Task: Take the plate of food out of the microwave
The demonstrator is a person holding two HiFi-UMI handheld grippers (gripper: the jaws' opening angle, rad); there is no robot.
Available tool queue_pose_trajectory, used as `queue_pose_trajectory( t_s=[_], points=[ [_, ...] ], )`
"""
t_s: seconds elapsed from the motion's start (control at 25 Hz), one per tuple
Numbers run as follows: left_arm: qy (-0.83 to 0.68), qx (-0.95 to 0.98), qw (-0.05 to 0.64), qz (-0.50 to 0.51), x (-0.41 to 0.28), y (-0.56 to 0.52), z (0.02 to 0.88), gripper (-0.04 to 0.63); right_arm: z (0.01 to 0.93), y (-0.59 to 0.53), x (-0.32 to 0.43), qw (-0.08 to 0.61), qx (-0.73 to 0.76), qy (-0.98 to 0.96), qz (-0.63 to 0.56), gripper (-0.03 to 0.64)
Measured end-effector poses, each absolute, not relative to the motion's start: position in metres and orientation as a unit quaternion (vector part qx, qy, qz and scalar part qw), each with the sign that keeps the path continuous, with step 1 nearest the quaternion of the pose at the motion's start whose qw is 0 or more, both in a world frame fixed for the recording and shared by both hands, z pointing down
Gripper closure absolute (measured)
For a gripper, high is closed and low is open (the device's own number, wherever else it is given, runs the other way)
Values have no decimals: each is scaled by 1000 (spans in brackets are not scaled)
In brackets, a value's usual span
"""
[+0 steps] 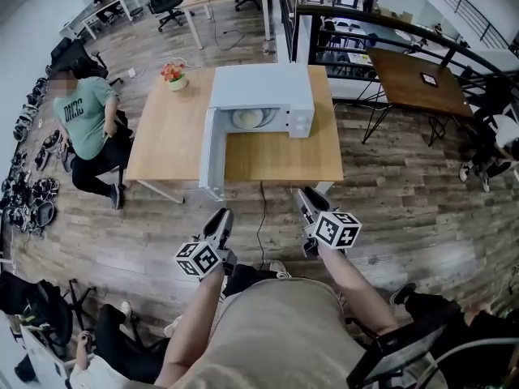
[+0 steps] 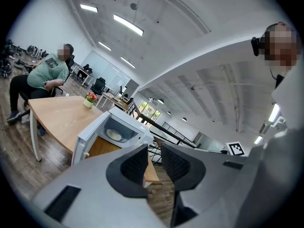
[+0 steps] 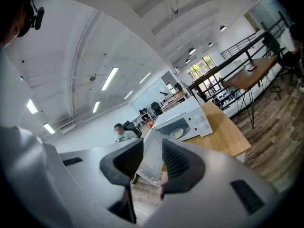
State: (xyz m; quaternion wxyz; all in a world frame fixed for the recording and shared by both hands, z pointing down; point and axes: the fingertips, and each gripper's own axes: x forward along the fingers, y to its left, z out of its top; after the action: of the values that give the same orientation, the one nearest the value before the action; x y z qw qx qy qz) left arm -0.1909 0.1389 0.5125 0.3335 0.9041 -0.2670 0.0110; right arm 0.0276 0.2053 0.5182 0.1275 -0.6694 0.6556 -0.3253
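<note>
Left claw, right claw slightly parted, empty; wooden table bears open microwave, plate inside; plank floor.

A light wooden table stood on a plank floor; a white microwave sat at its far middle, the door swung open across the tabletop toward the near edge; a small flower pot stood just left of the microwave, near the far edge.
</note>
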Motion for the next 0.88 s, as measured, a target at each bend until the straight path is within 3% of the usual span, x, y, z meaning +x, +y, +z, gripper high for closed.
queue_pose_trajectory(
  t_s=[0.88],
  points=[
    [-240, 907, 344, 32, -185, 91, 527, 512, 544, 160, 29, 125, -687, 623, -353, 506]
  ],
)
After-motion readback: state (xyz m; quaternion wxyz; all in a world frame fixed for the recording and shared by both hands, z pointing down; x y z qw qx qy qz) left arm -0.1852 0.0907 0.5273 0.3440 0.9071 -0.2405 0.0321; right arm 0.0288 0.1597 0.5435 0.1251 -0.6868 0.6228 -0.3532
